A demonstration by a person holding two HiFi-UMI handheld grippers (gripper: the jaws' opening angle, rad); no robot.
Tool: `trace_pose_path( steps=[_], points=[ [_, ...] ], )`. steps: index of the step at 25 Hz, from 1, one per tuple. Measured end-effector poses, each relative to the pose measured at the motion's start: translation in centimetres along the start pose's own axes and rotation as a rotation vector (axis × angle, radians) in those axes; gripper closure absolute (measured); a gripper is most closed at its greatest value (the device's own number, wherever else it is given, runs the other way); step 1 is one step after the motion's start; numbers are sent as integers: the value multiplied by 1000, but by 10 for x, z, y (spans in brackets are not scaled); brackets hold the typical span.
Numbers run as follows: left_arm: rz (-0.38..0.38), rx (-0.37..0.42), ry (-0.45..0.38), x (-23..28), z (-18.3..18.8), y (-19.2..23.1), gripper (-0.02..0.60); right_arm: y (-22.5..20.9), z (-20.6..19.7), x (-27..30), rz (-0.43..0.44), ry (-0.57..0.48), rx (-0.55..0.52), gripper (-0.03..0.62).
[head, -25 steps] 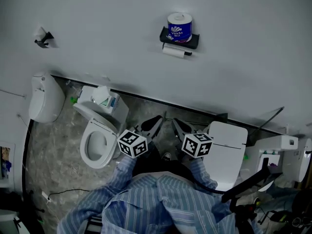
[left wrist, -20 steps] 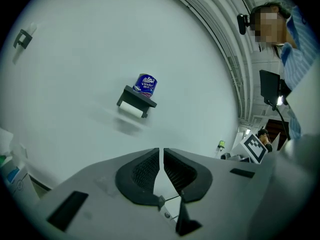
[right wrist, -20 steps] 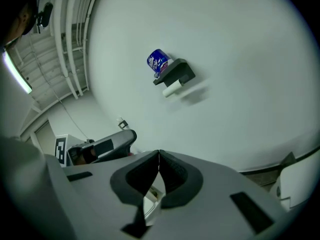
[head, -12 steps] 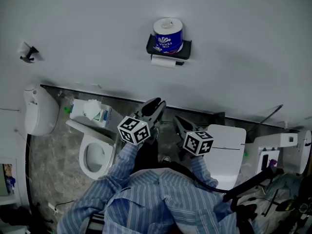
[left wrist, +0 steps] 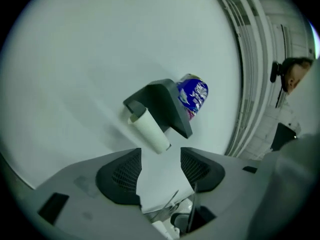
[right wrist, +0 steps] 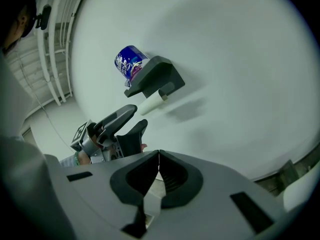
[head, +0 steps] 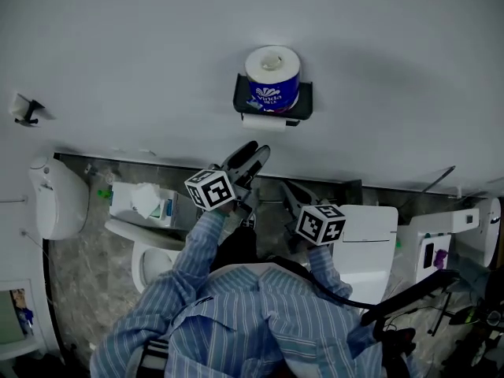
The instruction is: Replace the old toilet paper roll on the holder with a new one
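Observation:
A black wall holder [head: 272,101] carries a new roll in a blue wrapper [head: 272,75] on its top shelf. The old roll [head: 263,122], thin and white, hangs on the bar beneath. My left gripper [head: 252,156] points at the wall just below the holder; its jaws are opening and nothing is between them. In the left gripper view the old roll [left wrist: 149,131] lies just ahead of the left gripper [left wrist: 160,154], apart from it. My right gripper [head: 287,189] trails lower and to the right, shut and empty. The right gripper view shows the right gripper [right wrist: 158,155], the holder [right wrist: 155,76] and the wrapped roll [right wrist: 129,61].
A toilet [head: 140,264] stands on the floor at lower left, with a tissue box [head: 146,201] on its cistern. A white lidded bin [head: 368,242] sits at right. A white wall unit [head: 55,199] and a small hook [head: 24,109] are at far left.
Both grippers have moved up toward the wall holder, the left one further. The left gripper's jaws have opened from shut. The right stays shut.

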State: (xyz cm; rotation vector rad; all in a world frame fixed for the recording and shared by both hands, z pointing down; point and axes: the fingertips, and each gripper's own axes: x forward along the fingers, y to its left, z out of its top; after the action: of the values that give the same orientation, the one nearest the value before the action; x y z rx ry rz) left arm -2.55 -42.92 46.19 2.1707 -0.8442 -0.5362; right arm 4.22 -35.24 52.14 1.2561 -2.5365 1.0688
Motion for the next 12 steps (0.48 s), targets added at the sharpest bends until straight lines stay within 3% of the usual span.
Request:
trace_pose_path(
  steps=[3, 8, 12],
  points=[
    [-4, -101, -40, 9, 16, 17, 344, -3, 6, 11, -13, 2, 4, 589],
    [-50, -181, -75, 21, 33, 28, 341, -7, 12, 24, -26, 3, 7, 589],
    [-118, -379, -130, 34, 42, 24, 341, -11, 15, 27, -38, 8, 14, 589]
  ],
)
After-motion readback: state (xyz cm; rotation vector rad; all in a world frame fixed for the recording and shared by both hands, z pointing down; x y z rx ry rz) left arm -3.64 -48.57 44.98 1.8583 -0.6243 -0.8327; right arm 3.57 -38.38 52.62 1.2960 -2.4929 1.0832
